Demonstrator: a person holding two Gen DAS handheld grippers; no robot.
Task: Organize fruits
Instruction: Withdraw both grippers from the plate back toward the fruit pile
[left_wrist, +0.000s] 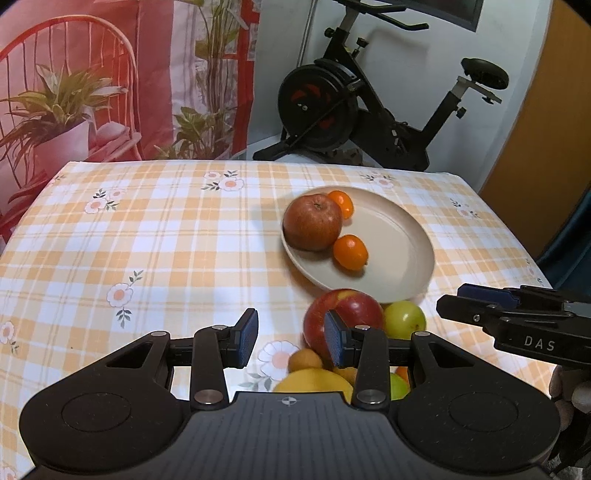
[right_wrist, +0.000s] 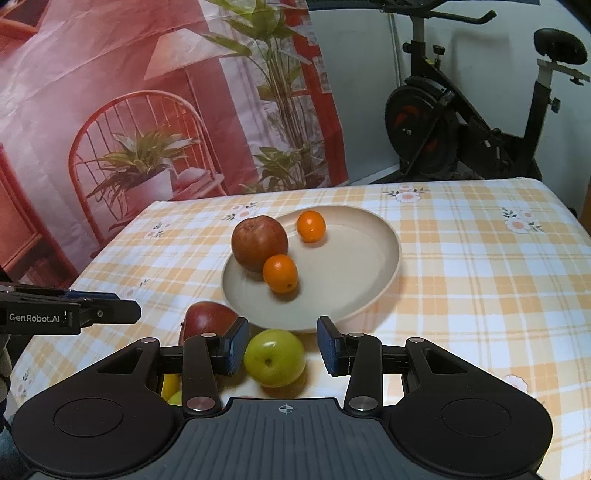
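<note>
Both sets of tongs are spread wide, nothing gripped. The green apple (right_wrist: 275, 357) sits low centre between the right tongs (right_wrist: 282, 347), just below the plate (right_wrist: 369, 295). Best squeezed gently, then lifted clear of the rim.

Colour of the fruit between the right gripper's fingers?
Yellow-green fruit, seen best in the right wrist view, between the open right gripper.
</note>
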